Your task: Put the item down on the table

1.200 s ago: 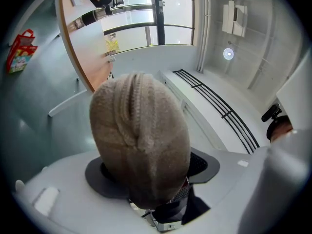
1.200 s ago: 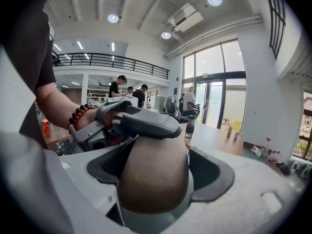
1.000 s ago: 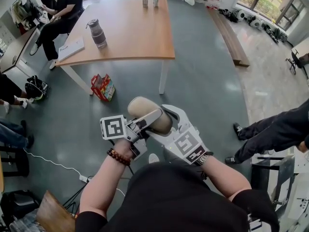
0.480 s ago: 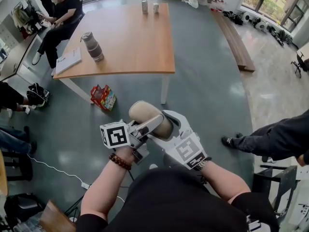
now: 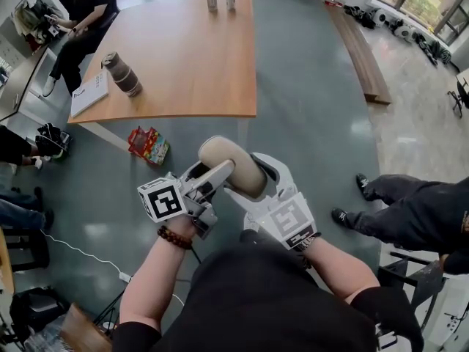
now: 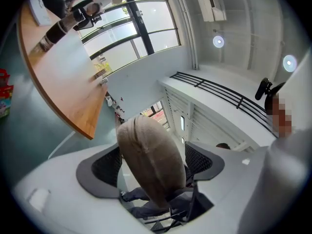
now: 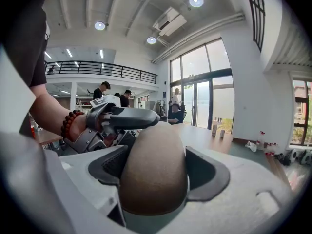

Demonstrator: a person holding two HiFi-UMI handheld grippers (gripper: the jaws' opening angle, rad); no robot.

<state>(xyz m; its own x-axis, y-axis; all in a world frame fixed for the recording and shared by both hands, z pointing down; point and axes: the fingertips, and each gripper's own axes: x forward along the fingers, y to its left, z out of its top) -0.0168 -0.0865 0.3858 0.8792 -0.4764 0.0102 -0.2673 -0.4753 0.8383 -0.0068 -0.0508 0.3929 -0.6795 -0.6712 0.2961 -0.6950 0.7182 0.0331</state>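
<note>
Both forearms reach forward from the torso and converge. The left hand-held gripper [image 5: 214,178] is opening, its pads just off the tan item [image 5: 233,163] between them, while the right hand-held gripper [image 5: 258,185] is closing with its pads pressed on the same item. The item hangs over grey floor [image 5: 308,123], well short of the near edge of the bench [image 5: 190,57], whose top lies broadly open beside a flask [image 5: 122,73].

Left tool [image 5: 220,177] opening off the tan roll [image 5: 229,157] (right tool [image 5: 248,183] closing on it); both have drifted leftwards.
</note>
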